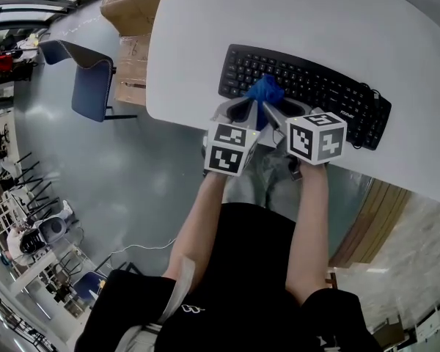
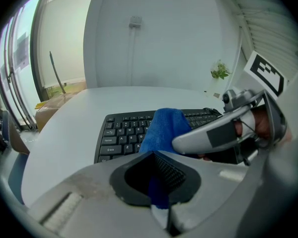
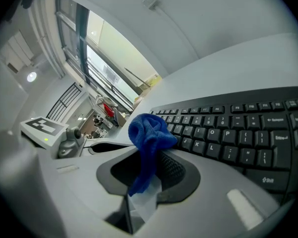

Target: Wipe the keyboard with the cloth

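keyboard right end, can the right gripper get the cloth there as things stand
Probably not freely: the left gripper and right gripper both pinch the one cloth, so it tethers them. Nothing else blocks the keyboard.

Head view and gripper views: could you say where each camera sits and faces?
Head view: overhead, looking down on keyboard; forearms, left gripper, right gripper show.
Left gripper view: on it, facing across keyboard; right gripper shows.
Right gripper view: on it, facing windows; left gripper shows.
All share the blue cloth, clamped by both.
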A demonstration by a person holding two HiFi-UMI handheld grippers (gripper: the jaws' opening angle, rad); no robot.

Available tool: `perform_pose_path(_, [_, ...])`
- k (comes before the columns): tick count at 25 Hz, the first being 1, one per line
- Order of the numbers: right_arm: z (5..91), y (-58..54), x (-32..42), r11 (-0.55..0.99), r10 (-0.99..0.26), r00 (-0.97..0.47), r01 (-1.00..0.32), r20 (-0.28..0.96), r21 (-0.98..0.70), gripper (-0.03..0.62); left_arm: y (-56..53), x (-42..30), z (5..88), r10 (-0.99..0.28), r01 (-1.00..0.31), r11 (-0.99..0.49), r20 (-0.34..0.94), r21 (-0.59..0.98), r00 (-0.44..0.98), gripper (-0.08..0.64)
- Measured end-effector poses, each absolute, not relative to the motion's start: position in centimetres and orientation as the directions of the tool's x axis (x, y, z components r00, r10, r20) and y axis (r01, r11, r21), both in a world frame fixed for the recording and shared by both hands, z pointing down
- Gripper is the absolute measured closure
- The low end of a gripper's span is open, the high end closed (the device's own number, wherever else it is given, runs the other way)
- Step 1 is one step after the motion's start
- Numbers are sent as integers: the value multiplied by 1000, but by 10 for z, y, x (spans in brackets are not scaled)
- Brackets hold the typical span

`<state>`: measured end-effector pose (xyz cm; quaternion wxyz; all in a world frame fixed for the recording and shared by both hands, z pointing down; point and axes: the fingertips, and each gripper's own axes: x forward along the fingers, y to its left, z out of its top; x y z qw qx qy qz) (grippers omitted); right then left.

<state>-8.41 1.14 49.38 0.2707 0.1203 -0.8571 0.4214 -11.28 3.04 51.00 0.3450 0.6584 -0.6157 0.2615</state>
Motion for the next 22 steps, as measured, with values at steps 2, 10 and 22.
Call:
perform_pose_path(2, [494, 10, -78, 610, 11, -825, -442, 565, -657, 500, 29, -107, 510, -628, -991, -17, 770, 135, 116, 561])
perform_pose_path(10, [494, -3, -44, 592, -49, -821, -482, 568, -646, 500, 12, -74, 509, -630, -986, -84, 759, 141, 162, 561])
perform_pose_path(22, [496, -18, 2, 539, -131, -813, -538, 567, -648, 500, -5, -29, 510, -608, -972, -183, 760, 146, 228, 561])
